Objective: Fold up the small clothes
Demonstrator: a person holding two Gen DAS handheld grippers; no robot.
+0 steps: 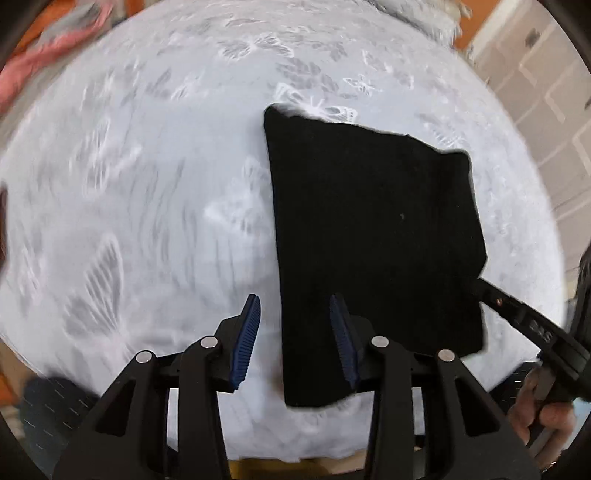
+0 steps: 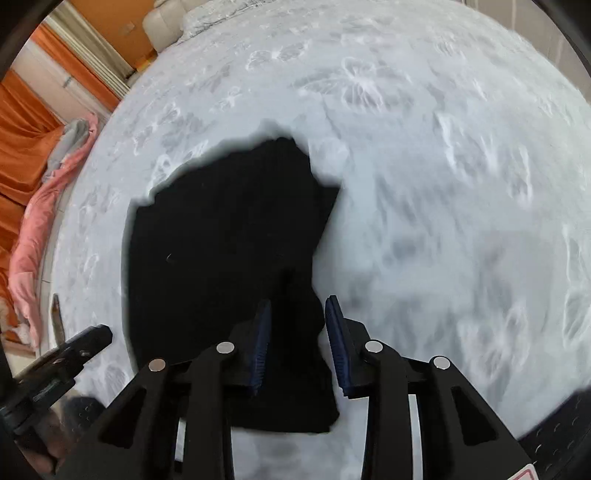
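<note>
A black garment [image 1: 373, 236] lies folded flat as a rectangle on the pale blue patterned bedsheet [image 1: 147, 184]. My left gripper [image 1: 295, 314] is open and empty, its jaws straddling the garment's left edge near the front corner. My right gripper shows in the left wrist view [image 1: 480, 288] at the garment's right edge. In the right wrist view the garment [image 2: 221, 240] lies ahead and to the left, and my right gripper [image 2: 299, 317] is open over its near right edge. The left gripper [image 2: 99, 336] shows at the lower left there.
A pink and grey pile of clothes [image 2: 40, 206] lies off the bed's left side, also seen in the left wrist view [image 1: 48, 48]. Orange curtains [image 2: 18, 122] hang behind it. White cupboards [image 1: 546, 92] stand to the right. A grey pillow [image 1: 417, 14] lies at the far end.
</note>
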